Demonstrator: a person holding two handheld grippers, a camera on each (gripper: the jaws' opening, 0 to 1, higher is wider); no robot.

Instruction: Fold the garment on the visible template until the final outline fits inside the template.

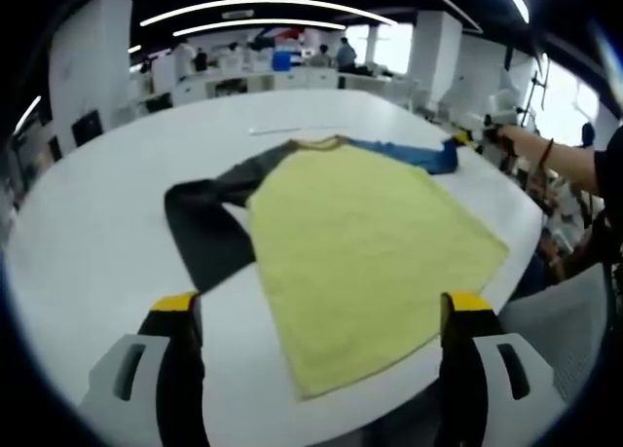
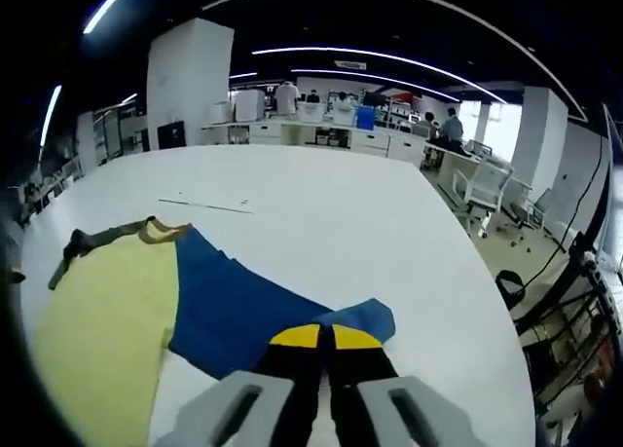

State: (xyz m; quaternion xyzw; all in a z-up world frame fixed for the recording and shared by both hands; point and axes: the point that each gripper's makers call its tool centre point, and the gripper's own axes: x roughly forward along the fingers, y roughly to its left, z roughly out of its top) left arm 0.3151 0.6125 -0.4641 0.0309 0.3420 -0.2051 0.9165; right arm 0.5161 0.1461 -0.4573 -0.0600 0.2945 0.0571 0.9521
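My left hand-held gripper point(image 1: 321, 316) hovers above the near edge of the bench point(image 1: 88, 223) with its jaws spread wide and nothing between them, the shirt's hem just ahead of the tips. The shirt point(image 1: 365, 242) lies flat and spread on the white bench, yellow body toward me, dark sleeve point(image 1: 204, 223) out to the left, blue sleeve point(image 1: 409, 153) reaching to the far right. My right hand-held gripper point(image 2: 326, 338) has its yellow tips pressed together at the cuff of the blue sleeve point(image 2: 253, 316); I judge it is pinching the cloth there. In the left gripper view my right arm reaches in over that far corner. The shirt looks light, soft and limp, so it will sag and drag; I would take it by cuffs, hem corners or shoulder seams. A faint line on the bench beyond the collar point(image 2: 206, 205) may mark the template.
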